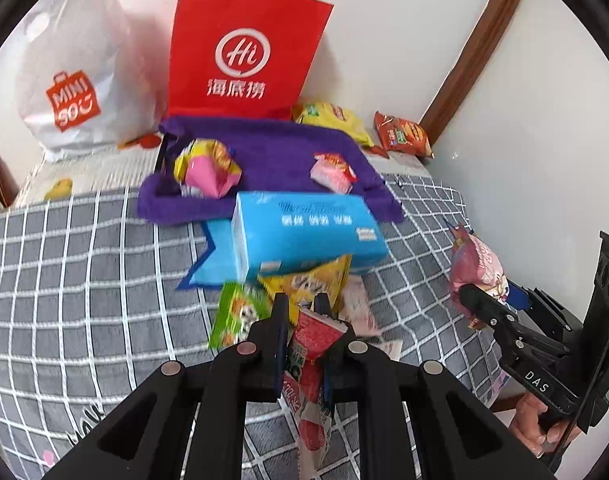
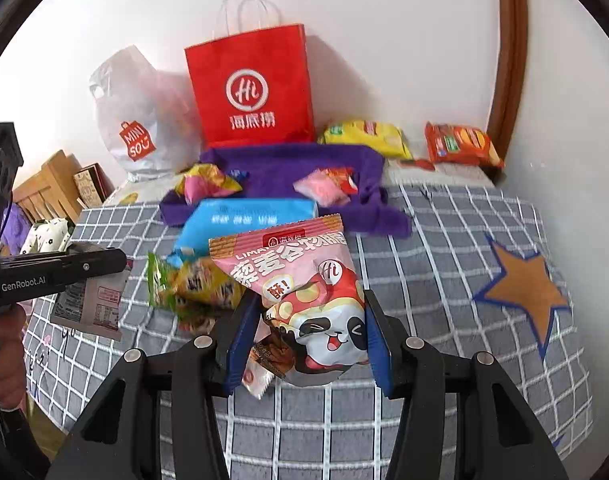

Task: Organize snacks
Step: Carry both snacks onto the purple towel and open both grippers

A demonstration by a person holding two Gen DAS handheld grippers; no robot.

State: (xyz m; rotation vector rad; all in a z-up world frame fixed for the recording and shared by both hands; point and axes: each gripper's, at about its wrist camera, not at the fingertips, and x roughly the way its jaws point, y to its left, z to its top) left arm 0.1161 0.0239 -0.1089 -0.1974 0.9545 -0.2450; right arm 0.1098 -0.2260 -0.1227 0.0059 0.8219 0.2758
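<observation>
Grey checked bedspread (image 2: 444, 240), covering the surface. Red paper bag (image 2: 250, 88), upright at 12 o'clock against the wall. Purple towel (image 1: 280, 156) before it, two snack packets on top. Blue tissue pack (image 1: 304, 232), centre. Right gripper (image 2: 310, 330) clamped on pink panda snack bag (image 2: 304, 280). Left gripper (image 1: 302, 312) pinched tight on red-and-white snack packet (image 1: 312, 360), at 6 o'clock.

- Left wrist view: looks steeply down along its own fingers, close over the checked bedspread (image 1: 84, 280), toward the wall.
- Right wrist view: similar downward tilt, close too — set further right.
- Both share the red paper bag (image 1: 244, 48) (image 2: 250, 92), purple towel (image 1: 272, 152) (image 2: 288, 168) and blue pack (image 1: 304, 232) (image 2: 244, 216) — each sees the other gripper at its edge.
</observation>
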